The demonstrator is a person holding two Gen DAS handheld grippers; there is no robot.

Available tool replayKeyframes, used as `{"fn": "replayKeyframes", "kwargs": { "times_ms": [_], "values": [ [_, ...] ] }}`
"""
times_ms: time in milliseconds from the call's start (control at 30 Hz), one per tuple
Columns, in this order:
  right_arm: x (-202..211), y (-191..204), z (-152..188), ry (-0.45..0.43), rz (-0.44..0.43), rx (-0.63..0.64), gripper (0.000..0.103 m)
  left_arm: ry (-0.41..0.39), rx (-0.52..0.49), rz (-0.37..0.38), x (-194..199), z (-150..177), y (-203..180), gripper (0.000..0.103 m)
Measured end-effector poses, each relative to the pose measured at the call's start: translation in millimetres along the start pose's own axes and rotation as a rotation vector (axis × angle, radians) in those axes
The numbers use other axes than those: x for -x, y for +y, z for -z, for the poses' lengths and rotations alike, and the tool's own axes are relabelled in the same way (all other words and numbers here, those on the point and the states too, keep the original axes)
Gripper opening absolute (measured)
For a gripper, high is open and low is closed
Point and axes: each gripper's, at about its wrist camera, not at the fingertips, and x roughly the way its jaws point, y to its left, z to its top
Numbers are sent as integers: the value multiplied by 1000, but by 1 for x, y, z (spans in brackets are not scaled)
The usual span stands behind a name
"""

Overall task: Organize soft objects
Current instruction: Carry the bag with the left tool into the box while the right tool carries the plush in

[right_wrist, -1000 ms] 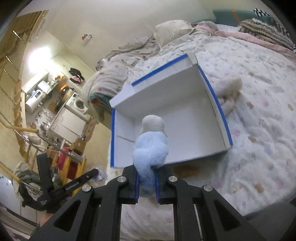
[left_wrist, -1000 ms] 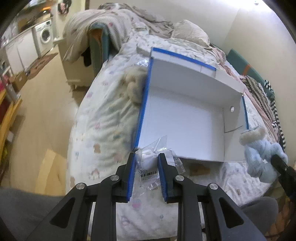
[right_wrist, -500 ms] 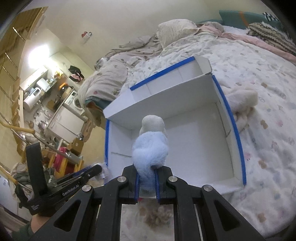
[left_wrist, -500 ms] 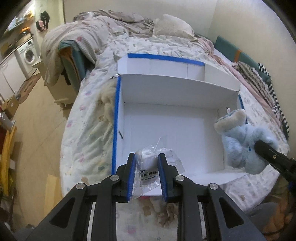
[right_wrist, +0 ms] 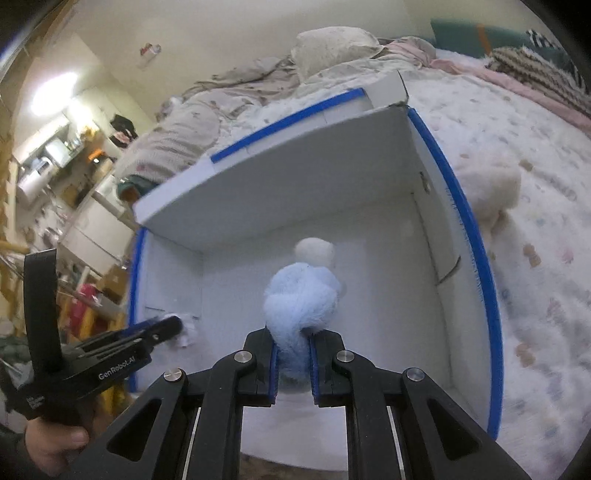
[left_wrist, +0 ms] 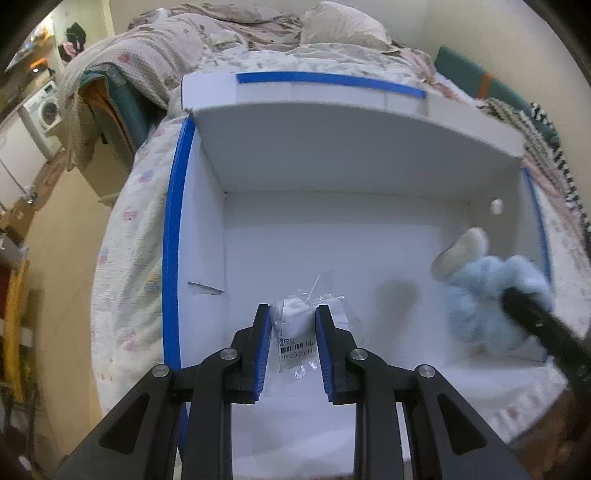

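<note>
A white cardboard box (left_wrist: 369, 155) with blue-taped rims lies open on the bed; it also shows in the right wrist view (right_wrist: 295, 184). My left gripper (left_wrist: 292, 314) is shut on a clear plastic bag with a white soft item (left_wrist: 295, 325), held inside the box over its near left part. My right gripper (right_wrist: 291, 343) is shut on a light blue plush toy (right_wrist: 301, 295) with a cream tip, held inside the box; the toy shows in the left wrist view (left_wrist: 491, 291) at the box's right side. The left gripper shows in the right wrist view (right_wrist: 162, 330).
A cream fluffy plush (right_wrist: 491, 188) lies on the patterned bedspread (right_wrist: 535, 258) just outside the box's right wall. Pillows and crumpled blankets (left_wrist: 258, 26) lie beyond the box. The floor and a washing machine (left_wrist: 40, 110) are to the left.
Both grippers have moved forward and down into the box with their loads. The box now fills both views.
</note>
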Motion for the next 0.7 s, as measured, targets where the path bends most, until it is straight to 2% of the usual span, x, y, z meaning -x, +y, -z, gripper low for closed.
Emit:
{"fn": "replayKeyframes", "kwargs": {
  "times_ms": [100, 233, 500, 700],
  "values": [
    [-6, -5, 0, 23, -17, -34, 15, 1, 4, -34, -15, 4, 3, 21],
    [-18, -7, 3, 64, -20, -57, 15, 38, 42, -3, -26, 11, 6, 22],
    [-46, 3, 12, 162, -30, -43, 15, 50, -2, -5, -30, 19, 0, 22],
    [-59, 2, 18, 225, 21, -45, 15, 63, -16, -23, -33, 16, -4, 22]
  ]
}}
